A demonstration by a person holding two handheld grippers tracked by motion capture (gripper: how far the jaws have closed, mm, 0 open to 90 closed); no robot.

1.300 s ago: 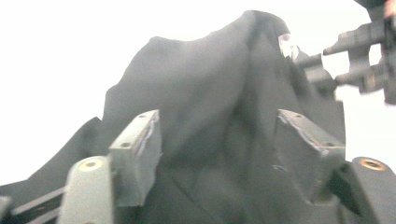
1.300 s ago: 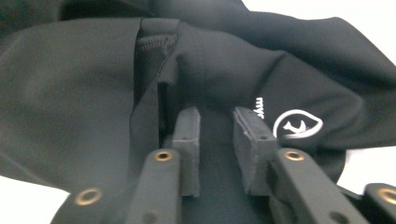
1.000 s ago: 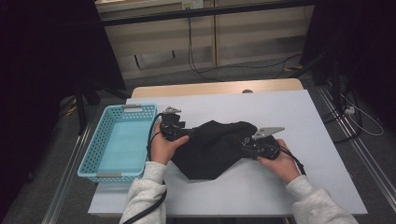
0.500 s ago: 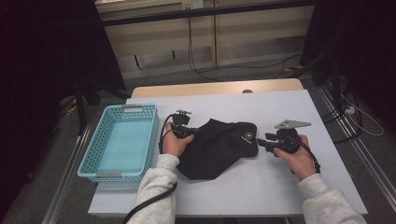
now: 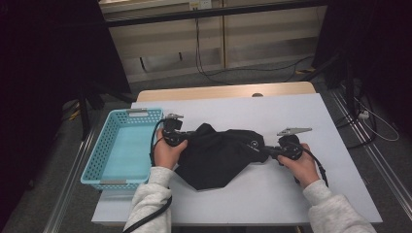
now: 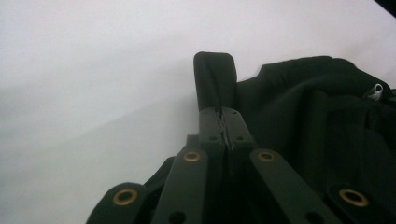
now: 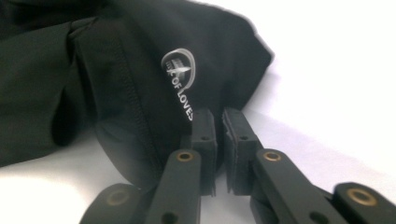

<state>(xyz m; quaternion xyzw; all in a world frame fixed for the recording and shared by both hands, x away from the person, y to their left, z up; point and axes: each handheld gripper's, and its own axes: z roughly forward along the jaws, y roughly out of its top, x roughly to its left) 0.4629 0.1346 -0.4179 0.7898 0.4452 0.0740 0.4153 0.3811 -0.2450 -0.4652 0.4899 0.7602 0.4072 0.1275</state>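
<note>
A black garment (image 5: 218,155) is being worked at the centre of the white tabletop (image 5: 291,111), with a light blue basket (image 5: 97,150) standing at its 9 o'clock. The garment's 10 o'clock edge is being pinched by the left claw (image 5: 188,139), whose jaws have just been closing. In the left gripper view they are being pressed together on a fold of cloth that is poking up beyond the tips. At the garment's 3 o'clock corner, beside the white logo (image 7: 180,79), the right claw (image 5: 266,151) is being held low. Its jaws have also just been closing and are standing all but together, with the hem lying against one of them; whether any cloth is being caught there cannot be told. The step in hand is being judged as a two-point grip for spreading or lifting the garment. To do it well, the right-hand bite is probably being best checked first. The two corners are then being best drawn apart evenly towards 9 and 3 o'clock, low over the tabletop, so that neither hem is being tugged free.
</note>
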